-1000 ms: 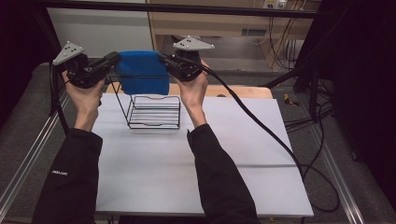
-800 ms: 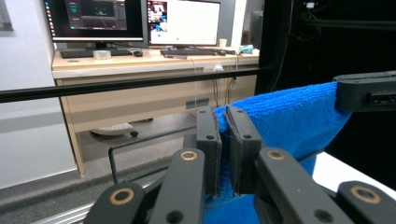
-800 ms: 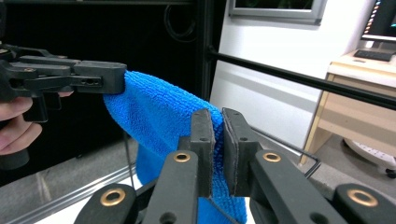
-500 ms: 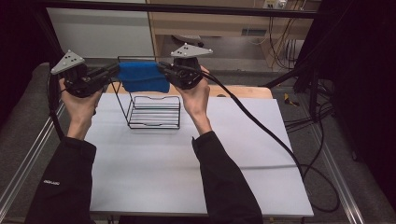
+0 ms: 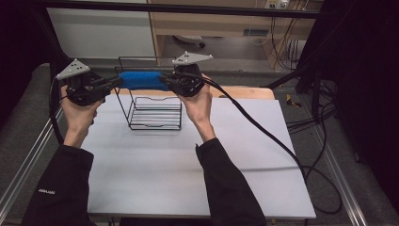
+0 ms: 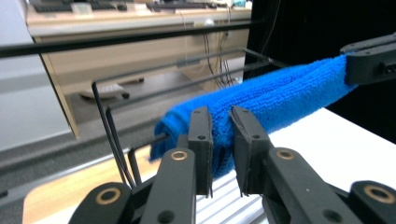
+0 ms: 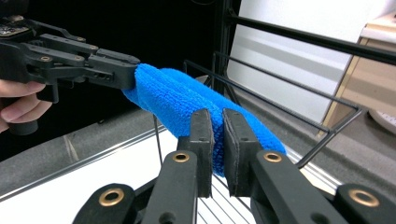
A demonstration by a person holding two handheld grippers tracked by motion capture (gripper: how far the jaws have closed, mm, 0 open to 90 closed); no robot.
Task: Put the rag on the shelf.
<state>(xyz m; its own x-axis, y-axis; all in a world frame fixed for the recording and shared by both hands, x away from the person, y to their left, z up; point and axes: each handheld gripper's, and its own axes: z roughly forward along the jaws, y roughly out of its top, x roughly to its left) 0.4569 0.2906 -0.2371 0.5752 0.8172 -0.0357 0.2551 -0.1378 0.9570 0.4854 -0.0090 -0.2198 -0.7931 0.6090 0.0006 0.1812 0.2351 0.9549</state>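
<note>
The white table [image 5: 155,179] takes up the middle of the high view, its far edge trimmed with a strip of pale wood. A person's two dark sleeves come in from six o'clock, each hand holding a gripper up over the far half of the table.

At about twelve o'clock on the table stands a black wire rack [image 5: 155,110], its open top facing up and its thin rods rising behind the hands. In the left gripper view the rack's upper rails [image 6: 177,70] run across from nine o'clock towards two o'clock.

A blue towel [image 5: 141,80], folded into a thick roll of terry cloth, is stretched level above the rack's top, between the two grippers. It hangs clear of the table.

The right gripper [image 5: 170,82], at three o'clock of the towel, has its jaws pinched tight on that end; in the right gripper view the cloth [image 7: 187,105] bulges out either side of the narrow gap.

The left gripper [image 5: 115,83], at nine o'clock of the towel, has its jaws around the other end. They have just been easing apart, and in the left gripper view a fold of the towel [image 6: 280,95] sits between them, the pads still touching the cloth, so it counts as held for now.
</note>
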